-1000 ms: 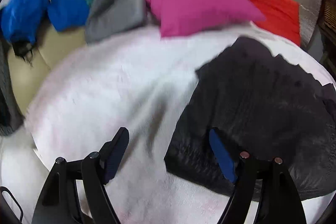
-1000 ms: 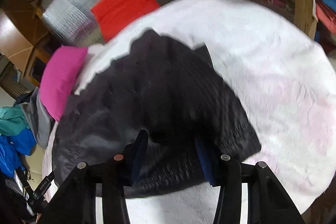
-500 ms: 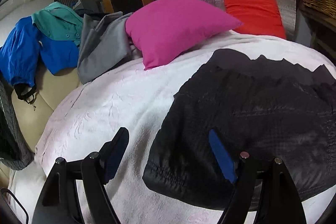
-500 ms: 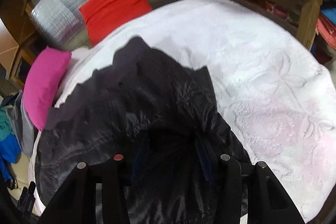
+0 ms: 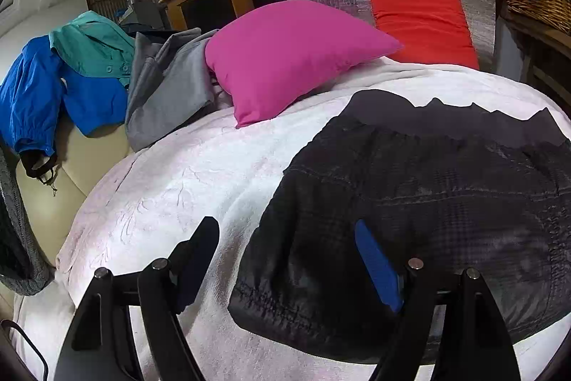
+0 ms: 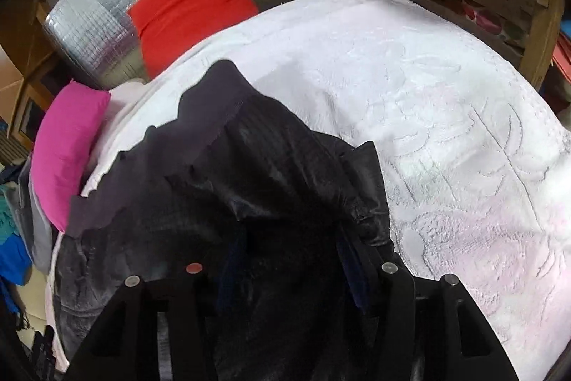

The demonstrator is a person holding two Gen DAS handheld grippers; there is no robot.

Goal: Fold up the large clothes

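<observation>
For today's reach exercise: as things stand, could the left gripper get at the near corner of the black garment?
Probably yes. The left gripper is open, its fingers either side of the black garment edge, and nothing lies on the white blanket between them. The pink pillow sits well behind.

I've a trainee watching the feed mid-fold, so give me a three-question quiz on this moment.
1. True or false: the left hand-held gripper is open above the near edge of the black garment.
2. Which cushion lies nearer the grey clothes: A) pink cushion, B) red cushion?
3. What covers the bed under the garment?

Key: 1 true; 2 A; 3 a white blanket.
</observation>
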